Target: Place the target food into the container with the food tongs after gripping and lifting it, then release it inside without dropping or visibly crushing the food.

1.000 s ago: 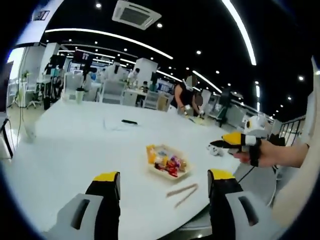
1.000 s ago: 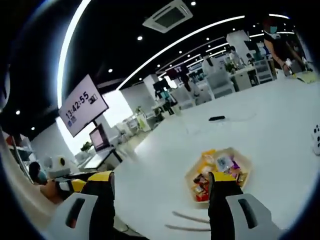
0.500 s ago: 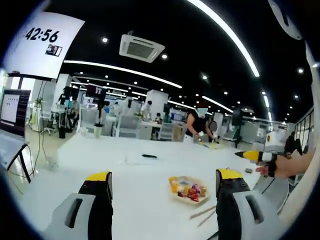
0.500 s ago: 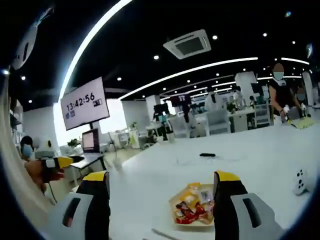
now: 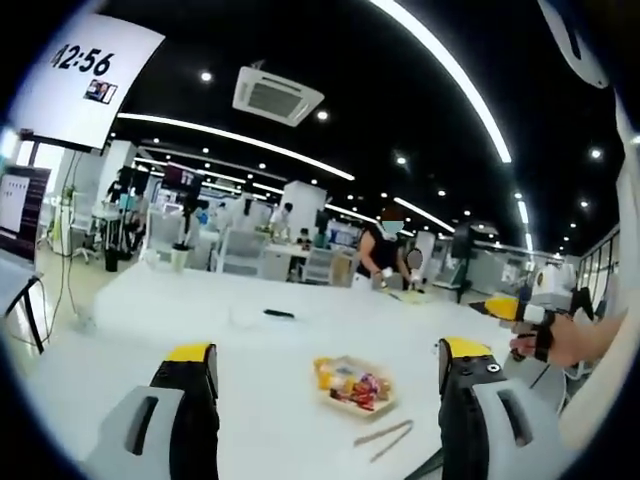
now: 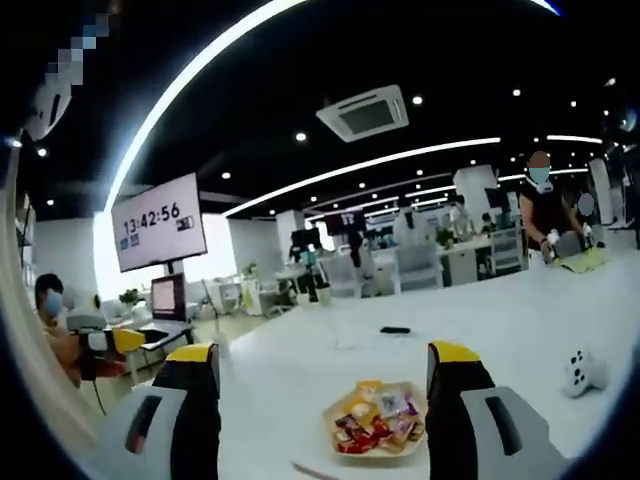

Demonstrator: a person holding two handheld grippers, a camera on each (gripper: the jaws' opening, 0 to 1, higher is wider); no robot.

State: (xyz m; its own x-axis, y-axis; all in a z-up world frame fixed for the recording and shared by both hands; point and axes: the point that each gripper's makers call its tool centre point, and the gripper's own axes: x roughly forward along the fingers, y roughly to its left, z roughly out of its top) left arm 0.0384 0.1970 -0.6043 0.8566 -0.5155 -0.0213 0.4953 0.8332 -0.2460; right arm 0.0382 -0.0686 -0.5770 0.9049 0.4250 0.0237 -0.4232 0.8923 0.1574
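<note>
On the white worktop (image 5: 200, 330) sits a shallow tray (image 5: 352, 383) heaped with wrapped snacks in yellow, red and blue, and just beside its near edge lie the food tongs (image 5: 383, 438), flat on the surface and untouched. From the left gripper view the left gripper (image 5: 325, 365) hangs above the worktop with its yellow-tipped jaws spread wide and nothing between them; the tray shows in the gap between the jaws, nearer the right one. At the right edge of that view a hand (image 5: 548, 335) holds the right gripper, its yellow tip pointing left, well apart from the tray. In the right gripper view the right gripper (image 6: 322, 360) also has its jaws spread and empty, with the same tray (image 6: 378, 418) low between them and one end of the tongs (image 6: 310, 468) just showing at the bottom. A small white controller (image 6: 580, 372) rests on the worktop at the right, and a dark flat object (image 6: 395, 330) lies farther back. A wall screen (image 6: 158, 222) reads 13:42:56. People stand at desks in the background.
</note>
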